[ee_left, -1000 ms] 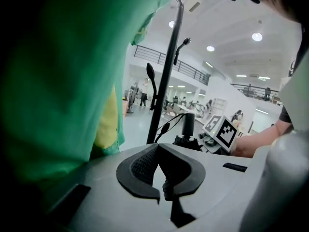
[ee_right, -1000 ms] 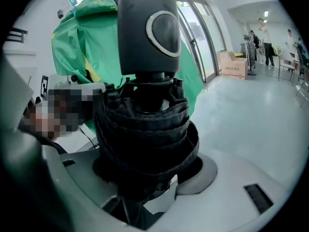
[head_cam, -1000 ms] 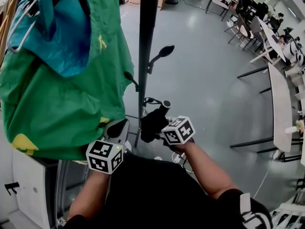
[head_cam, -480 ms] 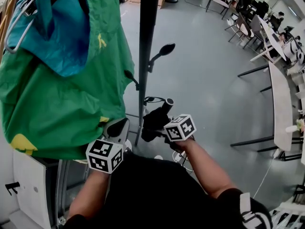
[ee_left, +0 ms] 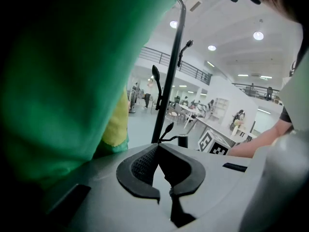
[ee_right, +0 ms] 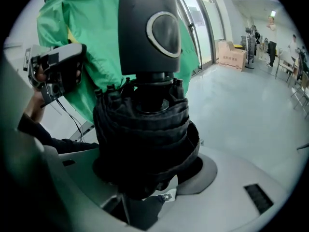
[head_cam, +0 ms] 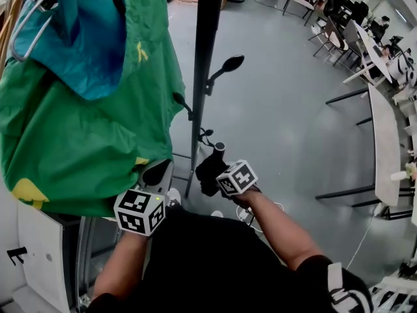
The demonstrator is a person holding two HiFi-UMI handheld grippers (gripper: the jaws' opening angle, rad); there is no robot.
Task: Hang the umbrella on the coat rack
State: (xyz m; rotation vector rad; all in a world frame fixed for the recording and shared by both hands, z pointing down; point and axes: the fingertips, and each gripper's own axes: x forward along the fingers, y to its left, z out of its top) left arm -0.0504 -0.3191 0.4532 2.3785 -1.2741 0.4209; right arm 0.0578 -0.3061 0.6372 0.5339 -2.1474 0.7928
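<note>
**Umbrella (head_cam: 208,167) shifted left, closer to the coat rack (head_cam: 207,57)**

Grey floor (head_cam: 280,122); tables (head_cam: 384,135) far right; green garment (head_cam: 85,142) hangs left of the pole. Right gripper (head_cam: 218,180) – jaws clamped on the folded black umbrella, handle up, just right of the pole. Left gripper (ee_left: 158,153) – jaws together, empty.

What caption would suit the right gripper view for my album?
Right tool clamped on a folded black umbrella, handle end outward, green jacket hanging behind.
</note>
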